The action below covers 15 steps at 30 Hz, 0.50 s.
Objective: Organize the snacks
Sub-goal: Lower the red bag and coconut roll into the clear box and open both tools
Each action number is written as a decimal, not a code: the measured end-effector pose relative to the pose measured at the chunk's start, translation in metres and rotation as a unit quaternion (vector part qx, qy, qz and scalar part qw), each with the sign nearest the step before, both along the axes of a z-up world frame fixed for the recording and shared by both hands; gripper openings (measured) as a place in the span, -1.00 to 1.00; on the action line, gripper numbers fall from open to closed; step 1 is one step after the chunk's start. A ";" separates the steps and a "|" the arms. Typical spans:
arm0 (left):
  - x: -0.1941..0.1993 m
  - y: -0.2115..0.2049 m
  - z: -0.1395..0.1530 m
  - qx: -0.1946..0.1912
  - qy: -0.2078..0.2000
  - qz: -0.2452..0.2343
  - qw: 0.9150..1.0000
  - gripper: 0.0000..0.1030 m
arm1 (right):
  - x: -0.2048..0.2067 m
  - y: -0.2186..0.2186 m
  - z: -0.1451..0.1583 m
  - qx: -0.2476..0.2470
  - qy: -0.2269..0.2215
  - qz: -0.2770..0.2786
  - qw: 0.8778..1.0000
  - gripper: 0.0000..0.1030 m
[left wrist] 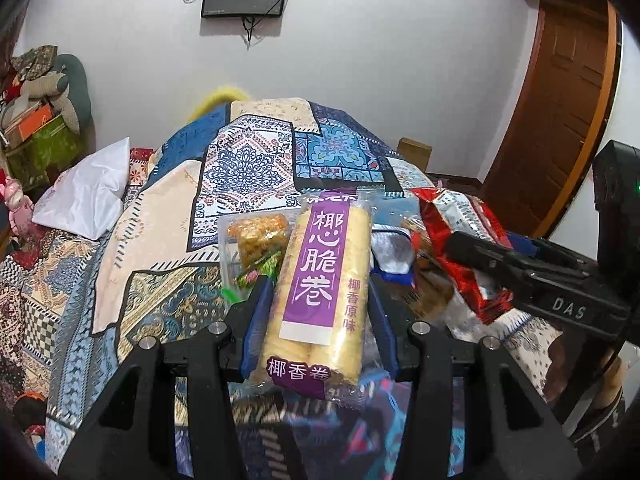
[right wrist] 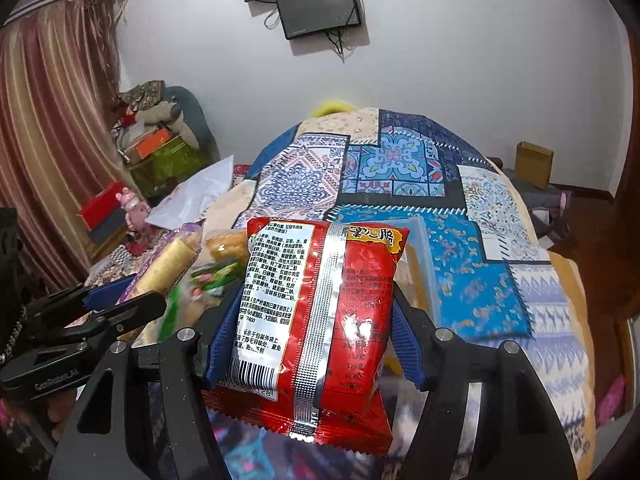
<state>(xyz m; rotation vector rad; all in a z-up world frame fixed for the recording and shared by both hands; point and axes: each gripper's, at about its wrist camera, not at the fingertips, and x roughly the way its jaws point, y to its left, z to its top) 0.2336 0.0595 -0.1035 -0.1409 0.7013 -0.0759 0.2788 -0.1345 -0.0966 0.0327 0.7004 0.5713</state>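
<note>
Between the blue pads: left gripper [left wrist: 318, 300] is clenched on a long clear-wrapped pack of yellow coconut rolls with a purple label [left wrist: 320, 284], held lengthwise and raised above the patchwork bedspread [left wrist: 248, 160].
Right of the roll pack: right gripper [right wrist: 316, 320] is clamped on a red foil snack bag with a silver back seam [right wrist: 316, 312], printed back facing the camera, also lifted off the bedspread.
Behind the roll pack: a clear packet of orange-brown brittle pieces [left wrist: 256, 240] with small green-wrapped sweets [left wrist: 260, 270] lies close by; whether they touch cannot be told.
Beyond the red bag: a pale translucent plastic container [right wrist: 420, 256] shows past its right edge.
Risk, slipping: glossy film on both packs could slide through the pads if either is tilted steeply.
Risk, crushing: the rolls look brittle, so a harder squeeze may break them.
Risk, collision: both grippers work near each other, so crossing paths could knock a pack loose.
</note>
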 end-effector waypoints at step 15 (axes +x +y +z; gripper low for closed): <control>0.025 -0.003 -0.021 0.002 0.021 0.012 1.000 -0.02 | 0.008 0.003 -0.012 -0.013 0.002 -0.001 1.000 0.46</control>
